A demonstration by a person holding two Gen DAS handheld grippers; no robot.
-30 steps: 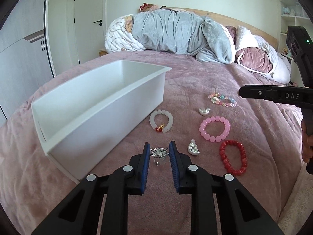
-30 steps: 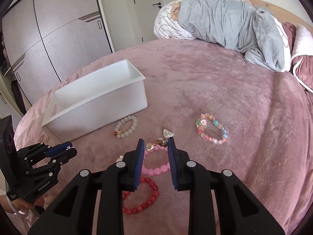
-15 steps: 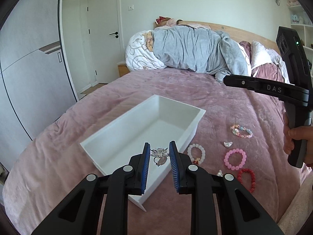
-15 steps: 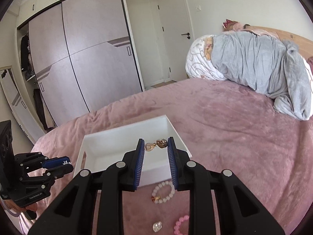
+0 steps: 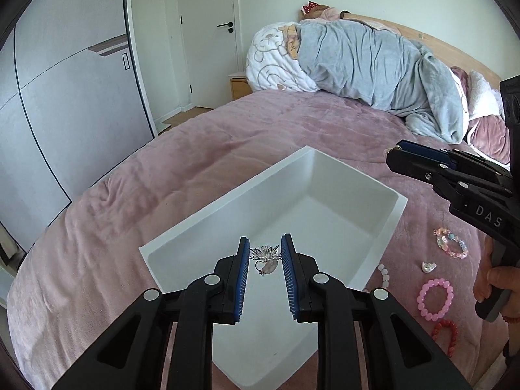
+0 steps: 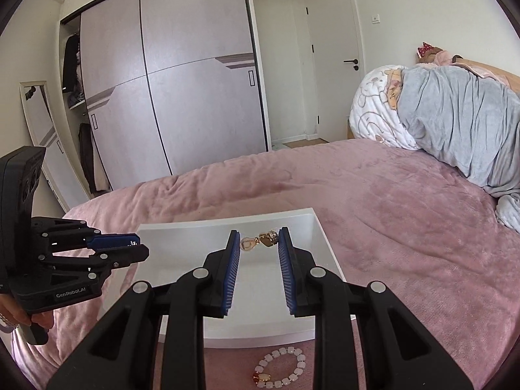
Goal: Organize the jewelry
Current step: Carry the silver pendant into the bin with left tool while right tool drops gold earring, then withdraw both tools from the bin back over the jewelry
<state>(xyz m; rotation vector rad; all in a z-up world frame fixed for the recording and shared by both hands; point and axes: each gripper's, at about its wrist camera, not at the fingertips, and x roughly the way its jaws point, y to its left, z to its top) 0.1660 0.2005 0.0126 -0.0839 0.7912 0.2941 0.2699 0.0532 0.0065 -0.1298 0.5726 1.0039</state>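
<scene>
Inspector: Left to right. The left gripper [image 5: 265, 256] is narrowed on a silver brooch [image 5: 266, 256], pinched at the pad tips over the near end of the white box [image 5: 208, 219]. The right gripper [image 6: 259, 243] is likewise nearly closed on a gold earring [image 6: 260, 242], held over the far half of the same box.

Clerk: Advice for the step in hand?

Inspector: In my judgement both pieces are due for release. Lower each closer to the box floor before parting the jaws, so they do not bounce; keep the two grippers apart, and open slowly, since the brooch's fine prongs may snag the ribbed pads.

Clerk: What remains outside?

Inspector: On the pink bedspread [image 5: 227, 143], right of the box: a white bead bracelet [image 6: 281, 369] just beside its wall, a pastel bracelet [image 5: 451, 247], a small silver piece [image 5: 428, 267], a pink bracelet [image 5: 435, 298] and a red bracelet [image 5: 446, 336].

Clerk: Anything unclear?

Inspector: The box floor beneath both grippers is hidden, so its contents cannot be confirmed. The white bracelet is half cut off in the left view, and the small silver piece is too small to identify.
</scene>
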